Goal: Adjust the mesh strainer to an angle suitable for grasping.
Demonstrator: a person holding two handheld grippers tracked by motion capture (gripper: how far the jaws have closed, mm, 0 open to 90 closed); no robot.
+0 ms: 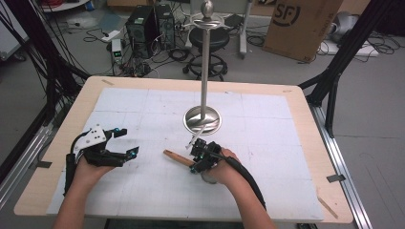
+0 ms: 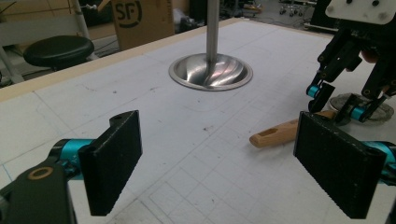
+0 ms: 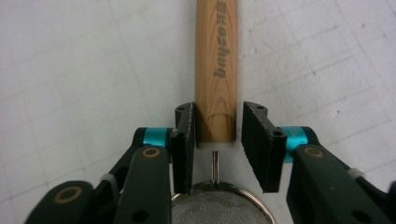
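You can read "SF" on the cardboard box beyond the table's far edge. The wooden handle carries dark lettering you can't quite make out.

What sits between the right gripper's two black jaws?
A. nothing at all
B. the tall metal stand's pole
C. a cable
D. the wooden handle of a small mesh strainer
D: in the right gripper view, the wooden handle lies between the right gripper jaws, with the strainer's mesh just below.
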